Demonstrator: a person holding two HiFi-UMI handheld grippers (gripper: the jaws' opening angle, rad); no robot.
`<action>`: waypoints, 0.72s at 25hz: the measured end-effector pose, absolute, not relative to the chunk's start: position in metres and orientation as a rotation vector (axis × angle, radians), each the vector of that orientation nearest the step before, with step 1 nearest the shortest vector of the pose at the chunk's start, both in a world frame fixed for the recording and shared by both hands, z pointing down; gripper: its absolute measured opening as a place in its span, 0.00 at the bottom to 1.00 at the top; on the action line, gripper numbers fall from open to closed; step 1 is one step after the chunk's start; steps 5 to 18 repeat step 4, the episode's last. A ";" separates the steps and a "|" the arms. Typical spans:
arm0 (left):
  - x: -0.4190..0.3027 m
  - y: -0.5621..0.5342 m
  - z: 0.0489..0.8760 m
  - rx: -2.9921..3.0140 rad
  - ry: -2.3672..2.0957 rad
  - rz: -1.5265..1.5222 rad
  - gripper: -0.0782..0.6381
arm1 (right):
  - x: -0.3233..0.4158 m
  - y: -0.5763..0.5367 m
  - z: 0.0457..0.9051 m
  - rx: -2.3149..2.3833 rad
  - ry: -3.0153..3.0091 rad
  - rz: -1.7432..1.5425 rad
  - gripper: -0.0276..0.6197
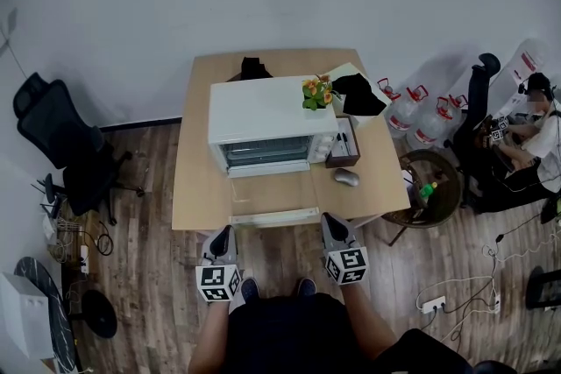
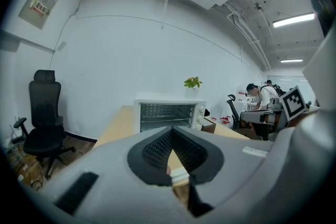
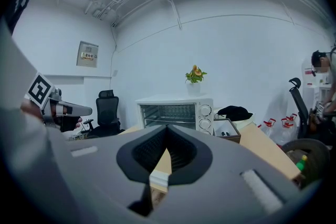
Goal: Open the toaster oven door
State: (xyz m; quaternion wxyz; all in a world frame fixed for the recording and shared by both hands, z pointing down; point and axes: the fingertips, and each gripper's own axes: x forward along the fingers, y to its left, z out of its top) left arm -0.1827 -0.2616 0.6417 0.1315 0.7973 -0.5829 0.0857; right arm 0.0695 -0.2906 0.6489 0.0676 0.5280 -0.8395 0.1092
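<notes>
A white toaster oven (image 1: 267,123) stands mid-table on a wooden table (image 1: 197,188), its glass front facing me. It also shows in the left gripper view (image 2: 168,113) and in the right gripper view (image 3: 176,113), with wire racks visible behind the glass and knobs at its right. I cannot tell how the door stands. My left gripper (image 1: 220,234) (image 2: 171,131) and right gripper (image 1: 333,223) (image 3: 167,127) hover side by side just short of the table's near edge. Both are shut and hold nothing, well apart from the oven.
A white strip (image 1: 273,216) lies along the table's near edge. A potted plant (image 1: 316,92) sits on the oven. A black cloth (image 1: 358,94), a brown box (image 1: 342,149) and a mouse (image 1: 347,178) lie to its right. An office chair (image 1: 61,144) stands left; water jugs (image 1: 412,114) and a seated person (image 1: 526,136) are right.
</notes>
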 end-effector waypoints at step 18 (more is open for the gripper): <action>-0.186 -0.265 0.641 2.315 -1.714 0.265 0.10 | 0.067 -0.297 0.648 1.575 -2.543 0.322 0.06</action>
